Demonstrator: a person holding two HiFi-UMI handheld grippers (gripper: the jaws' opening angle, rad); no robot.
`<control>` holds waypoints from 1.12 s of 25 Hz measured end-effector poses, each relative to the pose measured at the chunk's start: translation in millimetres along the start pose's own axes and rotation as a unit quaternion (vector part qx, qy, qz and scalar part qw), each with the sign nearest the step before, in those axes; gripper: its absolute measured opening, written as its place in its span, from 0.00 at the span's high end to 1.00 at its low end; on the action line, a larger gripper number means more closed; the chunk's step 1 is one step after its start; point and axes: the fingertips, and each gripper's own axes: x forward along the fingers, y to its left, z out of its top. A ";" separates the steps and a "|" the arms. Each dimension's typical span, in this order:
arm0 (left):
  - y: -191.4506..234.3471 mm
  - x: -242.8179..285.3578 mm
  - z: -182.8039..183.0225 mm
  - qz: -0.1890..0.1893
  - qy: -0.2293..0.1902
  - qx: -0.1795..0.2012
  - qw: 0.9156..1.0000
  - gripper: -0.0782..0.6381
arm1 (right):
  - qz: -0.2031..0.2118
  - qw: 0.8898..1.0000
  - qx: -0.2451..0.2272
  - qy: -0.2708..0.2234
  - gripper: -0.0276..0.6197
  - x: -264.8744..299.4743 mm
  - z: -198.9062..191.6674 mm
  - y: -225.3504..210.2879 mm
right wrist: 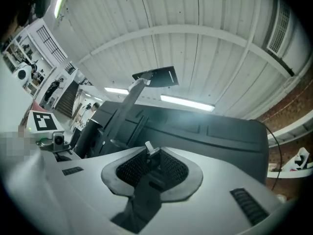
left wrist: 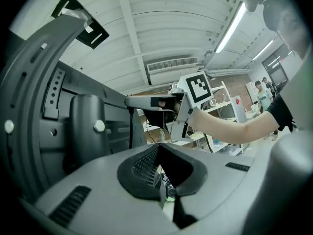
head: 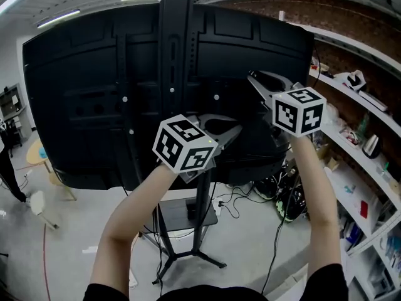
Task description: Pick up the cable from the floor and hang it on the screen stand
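A large black screen [head: 75, 93] shows its back on the screen stand [head: 172, 42], whose pole rises past its top edge. Both grippers are held up close behind it. My left gripper [head: 230, 129] points right at mid-height; between its pads sits a thin dark piece of the cable [left wrist: 167, 189], and the jaws are shut on it. Higher and to the right, my right gripper [head: 252, 76] points up-left at the screen. It is shut on the black cable [right wrist: 142, 199], with the white plug tip [right wrist: 148, 149] poking out past the pads. How the cable runs between the grippers is hidden.
The stand's legs [head: 194, 253] and a small tray [head: 188, 213] lie below my arms. Loose cables and shoes [head: 282, 199] are on the floor at right. Wall shelves [head: 363, 143] with several items run along the right. A person [head: 9, 168] stands at the far left.
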 end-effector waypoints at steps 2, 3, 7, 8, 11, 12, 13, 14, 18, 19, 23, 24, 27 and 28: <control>6.7 -4.3 17.2 0.004 -0.010 0.006 1.000 0.88 | 0.002 1.000 0.001 -0.002 0.80 8.7 12.0 -0.8; 9.8 -6.3 24.6 0.005 -0.015 0.009 1.000 0.88 | 0.003 1.000 0.000 -0.002 0.80 12.8 17.4 -1.1; 25.0 -14.9 49.6 0.018 -0.030 0.017 0.999 0.88 | 0.006 1.000 -0.007 -0.001 0.80 29.3 33.7 -1.6; 29.0 -17.0 54.8 0.021 -0.033 0.017 0.999 0.88 | 0.008 1.000 -0.009 0.001 0.80 33.7 36.5 -1.8; 39.2 -23.6 66.4 0.032 -0.039 0.025 0.998 0.88 | 0.010 1.000 -0.017 0.007 0.80 47.3 45.0 -3.1; 41.6 -26.1 68.5 0.035 -0.040 0.027 0.998 0.88 | 0.011 1.000 -0.017 0.007 0.80 51.1 48.3 -3.3; 43.6 -28.6 70.3 0.038 -0.041 0.029 0.998 0.88 | 0.011 1.000 -0.017 0.006 0.80 54.6 52.4 -3.6; 45.6 -31.2 71.9 0.040 -0.042 0.030 0.998 0.88 | 0.011 1.000 -0.018 0.005 0.80 58.1 57.3 -3.8; 57.4 -44.8 76.6 0.051 -0.047 0.026 0.997 0.88 | 0.020 0.999 -0.036 0.000 0.80 77.8 82.8 5.3; 59.6 -47.9 77.2 0.053 -0.048 0.024 0.997 0.88 | 0.024 0.999 -0.043 -0.002 0.80 82.9 89.7 10.6; 61.5 -59.3 75.2 0.060 -0.050 0.026 0.997 0.88 | 0.034 0.996 -0.083 -0.005 0.80 94.9 107.9 39.6; 61.8 -62.4 74.2 0.062 -0.050 0.028 0.996 0.88 | 0.036 0.995 -0.096 -0.004 0.80 97.1 108.9 48.5; 62.5 -71.1 71.1 0.064 -0.050 0.029 0.996 0.88 | 0.051 0.992 -0.119 0.000 0.80 101.4 105.9 74.9; 62.9 -74.1 70.2 0.065 -0.050 0.029 0.996 0.88 | 0.054 0.990 -0.127 0.003 0.80 101.4 103.5 83.0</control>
